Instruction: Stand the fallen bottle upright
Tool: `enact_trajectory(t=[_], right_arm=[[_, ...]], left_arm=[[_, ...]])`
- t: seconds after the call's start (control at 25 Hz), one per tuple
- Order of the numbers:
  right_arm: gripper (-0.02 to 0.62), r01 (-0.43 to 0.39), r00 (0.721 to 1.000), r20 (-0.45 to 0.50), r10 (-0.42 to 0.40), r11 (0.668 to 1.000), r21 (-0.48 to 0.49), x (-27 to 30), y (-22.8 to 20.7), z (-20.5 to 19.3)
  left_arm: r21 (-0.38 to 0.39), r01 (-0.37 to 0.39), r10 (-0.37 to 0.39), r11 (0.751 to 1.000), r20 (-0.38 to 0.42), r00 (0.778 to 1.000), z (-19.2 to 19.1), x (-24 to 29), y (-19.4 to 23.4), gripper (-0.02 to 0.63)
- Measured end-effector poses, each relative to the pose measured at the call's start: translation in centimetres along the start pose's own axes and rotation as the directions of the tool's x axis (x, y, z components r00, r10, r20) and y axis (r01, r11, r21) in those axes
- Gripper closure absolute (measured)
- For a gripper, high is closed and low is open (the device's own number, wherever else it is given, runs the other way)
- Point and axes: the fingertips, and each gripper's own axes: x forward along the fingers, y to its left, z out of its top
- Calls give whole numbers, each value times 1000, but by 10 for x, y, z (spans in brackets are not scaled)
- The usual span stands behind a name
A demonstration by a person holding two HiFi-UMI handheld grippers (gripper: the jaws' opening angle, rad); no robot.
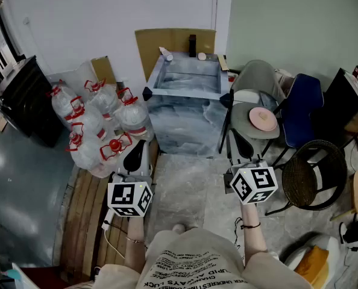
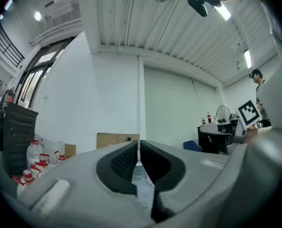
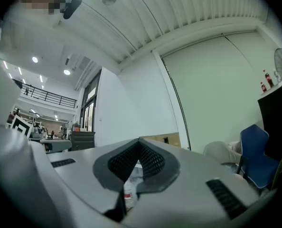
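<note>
A small pale bottle (image 1: 166, 54) lies on its side at the far left corner of the marble-patterned table (image 1: 185, 110). My left gripper (image 1: 136, 152) hangs short of the table's near left corner, its jaws together with nothing between them (image 2: 139, 144). Before the near right corner is my right gripper (image 1: 238, 146), jaws also touching at the tips (image 3: 139, 143). In the right gripper view a bottle with a red label (image 3: 127, 193) shows through the gap under the pads, far off on the table. Both grippers are well short of the bottle.
Several big water jugs with red caps (image 1: 100, 125) crowd the floor left of the table. A grey chair holding a pink plate (image 1: 263, 119), a blue chair (image 1: 304, 106) and a black wicker chair (image 1: 314, 173) stand to the right. Cardboard (image 1: 174, 43) leans behind the table.
</note>
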Motion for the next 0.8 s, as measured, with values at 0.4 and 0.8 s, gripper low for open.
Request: enact_trajectory(t=[0.4, 0.8], right_arm=[[592, -38, 999, -22, 38, 999, 33, -7, -2, -9], [386, -23, 999, -27, 26, 995, 93, -20, -14, -21]], left_arm=[[-9, -16, 16, 1000, -8, 1000, -4, -10, -7, 574], [-18, -32, 32, 999, -10, 999, -7, -27, -28, 574]])
